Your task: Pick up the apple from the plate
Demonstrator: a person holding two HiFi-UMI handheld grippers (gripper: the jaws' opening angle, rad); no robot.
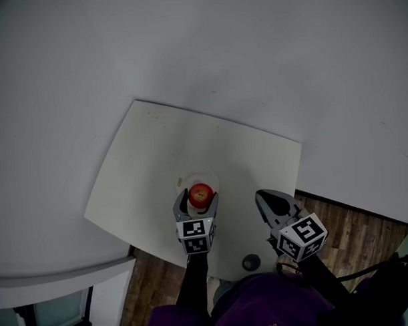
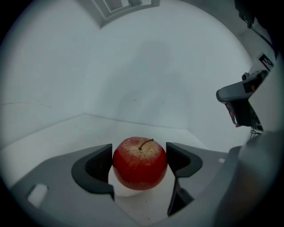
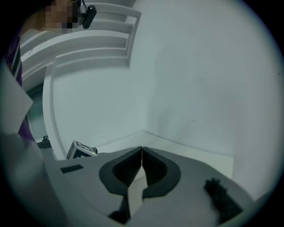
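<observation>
A red apple [image 1: 200, 194] [image 2: 140, 163] with a short stem sits over a small white plate [image 1: 206, 173] [image 2: 133, 193] near the front of the white table [image 1: 151, 167]. My left gripper [image 1: 197, 204] [image 2: 140, 162] is around it, and both dark pads [image 2: 100, 166] press against the apple's sides. To its right my right gripper [image 1: 264, 195] [image 3: 141, 153] hangs over the table with its jaws together and nothing between them.
A small dark round object [image 1: 251, 262] lies at the table's front edge. Wooden floor [image 1: 347, 234] shows past the table's right and front sides. White walls close in behind the table. The right gripper [image 2: 239, 102] shows at the right of the left gripper view.
</observation>
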